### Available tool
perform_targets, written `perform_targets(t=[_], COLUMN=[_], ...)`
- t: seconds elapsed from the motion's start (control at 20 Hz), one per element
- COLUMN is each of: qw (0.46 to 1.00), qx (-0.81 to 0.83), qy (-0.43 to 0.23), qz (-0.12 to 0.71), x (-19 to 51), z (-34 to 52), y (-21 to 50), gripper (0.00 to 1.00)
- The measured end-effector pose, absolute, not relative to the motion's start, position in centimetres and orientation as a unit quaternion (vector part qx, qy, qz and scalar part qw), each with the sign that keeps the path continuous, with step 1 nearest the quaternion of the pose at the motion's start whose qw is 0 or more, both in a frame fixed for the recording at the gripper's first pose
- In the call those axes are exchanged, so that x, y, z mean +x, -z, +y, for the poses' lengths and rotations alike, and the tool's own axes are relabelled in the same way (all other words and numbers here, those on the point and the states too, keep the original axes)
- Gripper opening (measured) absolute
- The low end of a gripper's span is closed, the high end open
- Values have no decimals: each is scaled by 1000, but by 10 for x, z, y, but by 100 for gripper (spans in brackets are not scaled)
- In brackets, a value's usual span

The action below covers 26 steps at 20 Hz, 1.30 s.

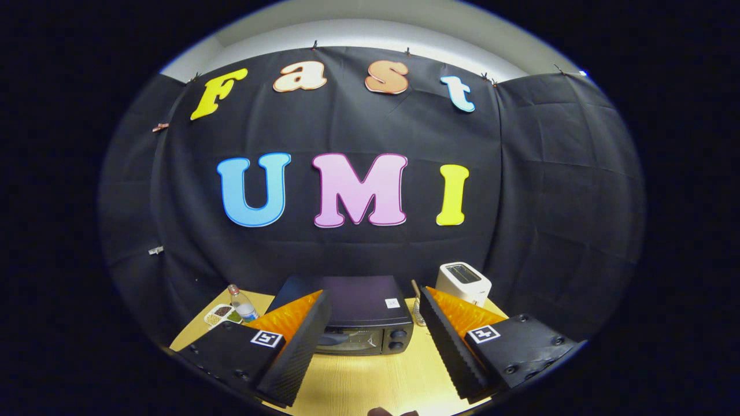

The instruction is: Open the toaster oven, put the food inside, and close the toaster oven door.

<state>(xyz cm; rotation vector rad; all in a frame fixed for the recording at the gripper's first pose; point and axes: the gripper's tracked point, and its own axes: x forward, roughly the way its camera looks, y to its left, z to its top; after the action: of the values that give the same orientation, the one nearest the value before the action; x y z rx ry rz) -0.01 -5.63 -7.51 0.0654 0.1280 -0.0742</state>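
A black toaster oven (364,323) stands on the wooden table (370,381), just beyond my fingers, with its glass door shut and two knobs on its right side. My gripper (376,338) is open, held above the table in front of the oven. Its left finger (295,352) and right finger (451,352) are spread wide with nothing between them. A small white tray of food (222,315) lies on the table to the left of the oven, beyond the left finger.
A plastic water bottle (243,303) stands beside the tray. A white pop-up toaster (462,282) sits behind the oven's right side. A small glass shaker (416,315) stands right of the oven. Black cloth walls close the booth behind.
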Motion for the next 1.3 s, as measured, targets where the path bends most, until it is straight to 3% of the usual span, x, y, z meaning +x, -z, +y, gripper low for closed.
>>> perform_targets(t=[0.5, 1.3], qw=[999, 998], qx=[-11, 3], qy=[42, 49], qz=[14, 24], x=[-14, -6], z=[-103, -102], y=[21, 12], gripper=[100, 99])
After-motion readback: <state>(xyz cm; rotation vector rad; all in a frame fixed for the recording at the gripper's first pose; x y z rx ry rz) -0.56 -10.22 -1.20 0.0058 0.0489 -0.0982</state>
